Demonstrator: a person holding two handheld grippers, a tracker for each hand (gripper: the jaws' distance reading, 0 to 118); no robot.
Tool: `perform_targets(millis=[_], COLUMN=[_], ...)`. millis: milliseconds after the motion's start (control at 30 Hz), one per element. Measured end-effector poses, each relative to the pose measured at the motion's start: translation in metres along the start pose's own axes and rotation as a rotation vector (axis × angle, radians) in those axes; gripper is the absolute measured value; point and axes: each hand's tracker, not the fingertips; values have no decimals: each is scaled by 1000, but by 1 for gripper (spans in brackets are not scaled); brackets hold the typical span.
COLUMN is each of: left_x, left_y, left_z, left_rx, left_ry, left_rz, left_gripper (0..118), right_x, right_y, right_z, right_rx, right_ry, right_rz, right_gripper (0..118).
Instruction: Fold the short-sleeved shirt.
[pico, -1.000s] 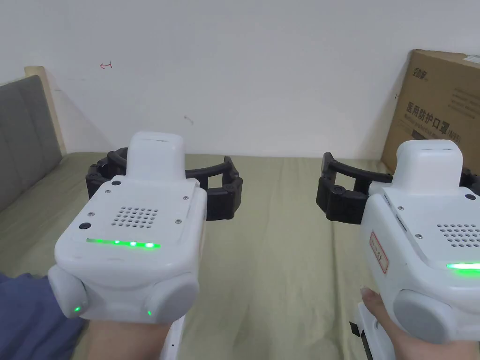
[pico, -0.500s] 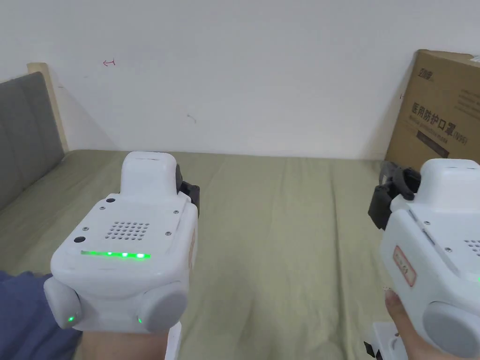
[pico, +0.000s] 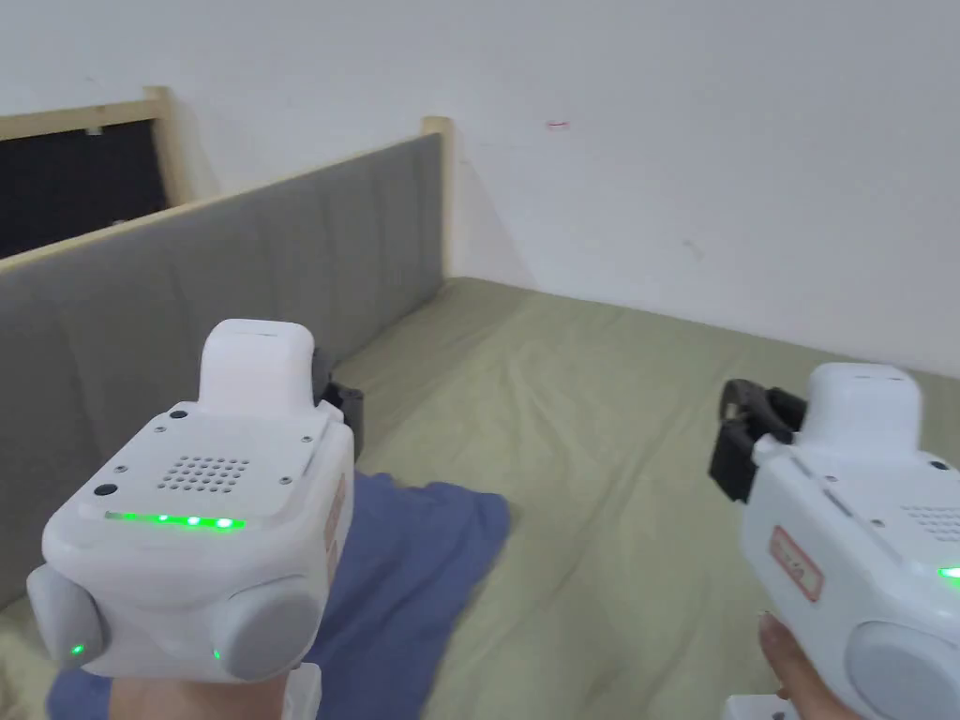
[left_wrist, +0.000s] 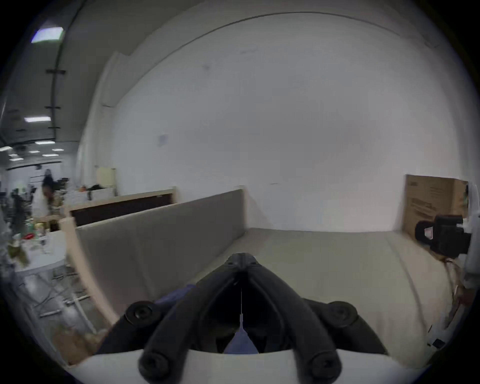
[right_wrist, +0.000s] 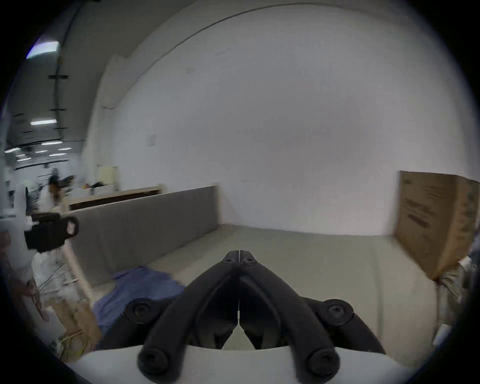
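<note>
**Both grippers raised over the bed, shirt lying loose**

Olive bed sheet (pico: 581, 450) spread wide below a white wall. Grey headboard (pico: 234, 281) along the sheet's left edge. Blue shirt (pico: 412, 562) crumpled on the sheet beside the headboard, untouched. Left gripper (left_wrist: 241, 259) above the shirt, jaws together, empty. Right gripper (right_wrist: 238, 256) over bare sheet, jaws together, empty.

Left gripper (left_wrist: 241, 259) and right gripper (right_wrist: 239, 256) held up, jaws closed.

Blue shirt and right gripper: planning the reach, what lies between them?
Bare green bed cover, head view, between the blue shirt and the right gripper.
</note>
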Motion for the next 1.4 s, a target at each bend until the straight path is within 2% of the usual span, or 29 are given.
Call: perform_targets(millis=[33,133,233,333,433,500,567,633,667,700,733,767,800,867,1000,1100,1133,1167,1200,1267,1333,1367,1400], left_x=[-13,-35,-36,-31,-40,-51,-57,-54,-53,-49,-47,-46,-44,-40,-24,-14,-7,-6,-6,-15,-15,-17,-19], left_y=[-2,-8,-17,-28,-52,-80,-109,-128,-135,-141,-148,-156,-165,-174,-201,-240,-260,-256,-256,-264,-262,-254,-247], left_z=[4,4,-2,-22,-74,-117,-150,-172,-182,-187,-196,-207,-214,-219,-237,-249,-251,-239,-239,-245,-245,-239,-235], left_rx=[-4,-31,-46,-116,-378,-597,-801,-844,-864,-880,-900,-929,-969,-945,-995,-1125,-1157,-967,-904,-959,-956,-937,-899], left_ry=[32,59,65,42,-134,-262,-320,-265,-246,-215,-181,-169,-170,-196,-221,-297,-259,-249,-256,-220,-226,-237,-252], left_rz=[7,23,13,6,70,213,300,190,150,111,89,80,66,69,-17,-31,-85,-165,-160,-99,-117,-137,-158], left_gripper=[0,0,0,0,0,0,0,0,8,34,78,115,118,118,118,118,118,118,118,118,118,112,90], right_x=[-18,-49,-67,-77,-78,-76,-73,-68,-65,-63,-62,-60,-59,-55,-45,-38,-37,-35,-34,-32,-29,-28,-27], right_y=[-5,-12,-11,-13,-23,-34,-47,-58,-64,-68,-73,-77,-80,-86,-96,-102,-104,-104,-105,-105,-105,-105,-105], right_z=[-13,-29,-37,-50,-60,-66,-70,-78,-80,-83,-86,-89,-90,-93,-100,-103,-102,-101,-100,-99,-100,-99,-98], right_rx=[-24,-76,-73,-155,-234,-253,-286,-323,-338,-352,-366,-378,-386,-402,-438,-450,-439,-428,-423,-420,-426,-430,-434], right_ry=[41,111,116,136,155,172,168,178,179,180,182,183,182,181,174,166,157,153,151,141,140,140,139], right_rz=[21,5,56,72,82,99,139,135,128,123,121,122,125,132,111,86,79,72,68,65,59,55,53], right_gripper=[0,0,0,0,0,0,0,0,0,0,0,0,0,0,0,0,0,0,0,0,0,0,0])
